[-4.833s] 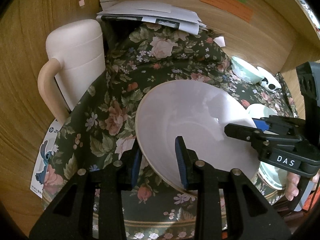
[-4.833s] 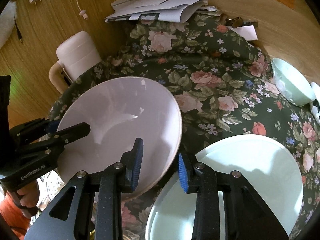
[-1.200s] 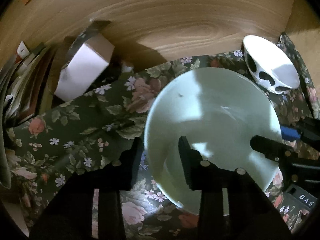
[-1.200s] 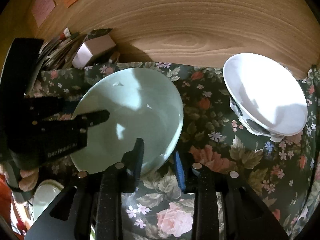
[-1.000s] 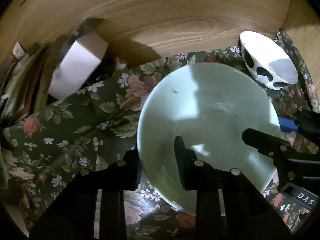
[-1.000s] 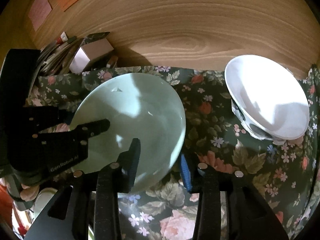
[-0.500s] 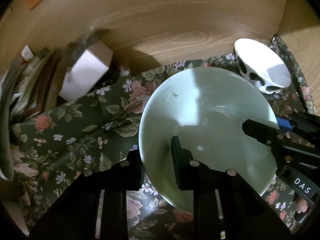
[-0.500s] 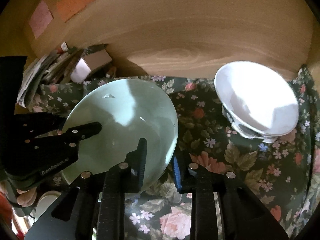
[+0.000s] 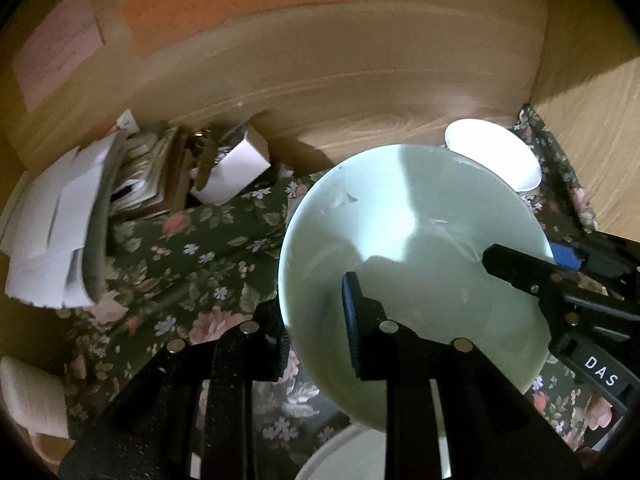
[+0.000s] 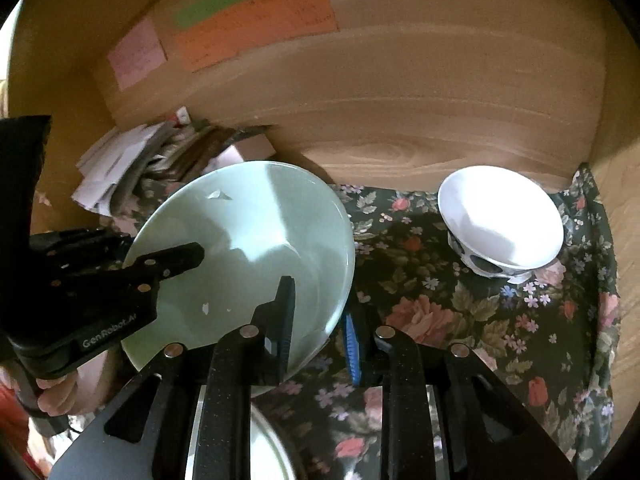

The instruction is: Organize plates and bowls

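Two hand-held grippers, left [image 9: 316, 320] and right [image 10: 320, 316], clamp opposite rims of a pale green bowl [image 9: 412, 264] at frame centre above the floral-clothed counter [image 10: 460, 320]; glazed ceramic looks slippery and fragile, best held by its rim.

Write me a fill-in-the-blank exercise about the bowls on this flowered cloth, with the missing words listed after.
1. Both grippers' fingers are clamped on the rim of the pale ____ bowl.
2. The white bowl has black ____ on its outside.
3. The white bowl stands on the flowered cloth near the ____ panel.
4. The left gripper and right gripper hold ____ bowl.

Missing words: green; spots; wooden; one
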